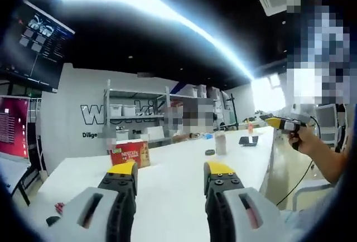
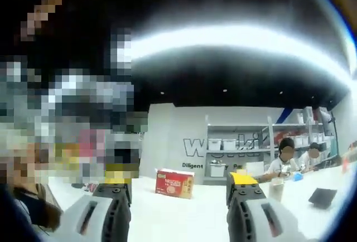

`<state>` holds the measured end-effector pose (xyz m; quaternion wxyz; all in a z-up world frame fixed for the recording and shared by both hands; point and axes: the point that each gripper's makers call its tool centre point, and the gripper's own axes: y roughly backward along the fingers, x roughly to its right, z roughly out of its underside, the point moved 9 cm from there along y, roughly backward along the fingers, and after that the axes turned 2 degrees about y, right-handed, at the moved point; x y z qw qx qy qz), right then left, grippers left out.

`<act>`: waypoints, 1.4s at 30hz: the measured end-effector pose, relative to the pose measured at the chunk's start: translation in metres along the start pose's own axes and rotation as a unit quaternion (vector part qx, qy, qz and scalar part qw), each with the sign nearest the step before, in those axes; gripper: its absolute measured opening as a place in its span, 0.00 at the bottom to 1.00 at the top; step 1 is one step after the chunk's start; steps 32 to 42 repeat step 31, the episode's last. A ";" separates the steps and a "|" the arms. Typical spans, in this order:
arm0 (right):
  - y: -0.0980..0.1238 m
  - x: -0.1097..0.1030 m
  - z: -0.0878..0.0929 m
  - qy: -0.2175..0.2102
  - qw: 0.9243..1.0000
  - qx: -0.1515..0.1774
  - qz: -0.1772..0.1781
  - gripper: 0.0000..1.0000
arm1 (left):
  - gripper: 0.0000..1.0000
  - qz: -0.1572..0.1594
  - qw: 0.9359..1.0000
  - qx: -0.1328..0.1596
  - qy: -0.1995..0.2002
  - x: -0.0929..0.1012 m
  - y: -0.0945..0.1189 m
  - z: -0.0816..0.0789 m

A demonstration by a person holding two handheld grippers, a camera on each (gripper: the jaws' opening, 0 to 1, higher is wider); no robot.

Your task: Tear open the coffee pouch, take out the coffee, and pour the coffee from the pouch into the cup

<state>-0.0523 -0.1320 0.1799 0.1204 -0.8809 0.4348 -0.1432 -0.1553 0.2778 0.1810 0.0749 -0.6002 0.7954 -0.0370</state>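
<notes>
Red box (image 1: 129,154): sitting on the white table (image 1: 178,180), likely holding the pouches.
Cup (image 1: 221,142): possibly the beige thing right of box.
Left gripper (image 1: 170,178): hovering before box, gaping, empty.
Right gripper (image 2: 181,192): gaping, empty, facing box.

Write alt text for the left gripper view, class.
An open yellow-tipped gripper hovers empty above a long white table. A red coffee box stands beyond it, a pale cup farther right, and a person's hand holds another gripper.

left gripper (image 1: 170,178): grey bodies | black fingers (image 1: 124,189) | yellow tips; right gripper (image 2: 179,189): same
</notes>
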 end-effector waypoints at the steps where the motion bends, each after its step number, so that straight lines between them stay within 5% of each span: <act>1: 0.000 0.001 0.001 0.000 1.000 -0.002 0.000 0.69 | 0.51 -0.005 1.000 0.005 -0.001 0.001 0.005 -0.002; 13: -0.003 0.004 0.002 -0.015 1.000 -0.001 -0.022 0.68 | 0.53 -0.074 0.997 0.028 0.011 0.004 0.040 -0.002; 24: 0.010 0.006 -0.012 -0.009 1.000 0.011 -0.019 0.66 | 0.52 -0.056 0.998 0.011 -0.024 0.040 0.042 -0.010; 42: 0.010 0.001 -0.016 -0.008 1.000 0.016 -0.021 0.66 | 0.52 -0.065 0.997 0.030 -0.036 0.032 0.042 -0.022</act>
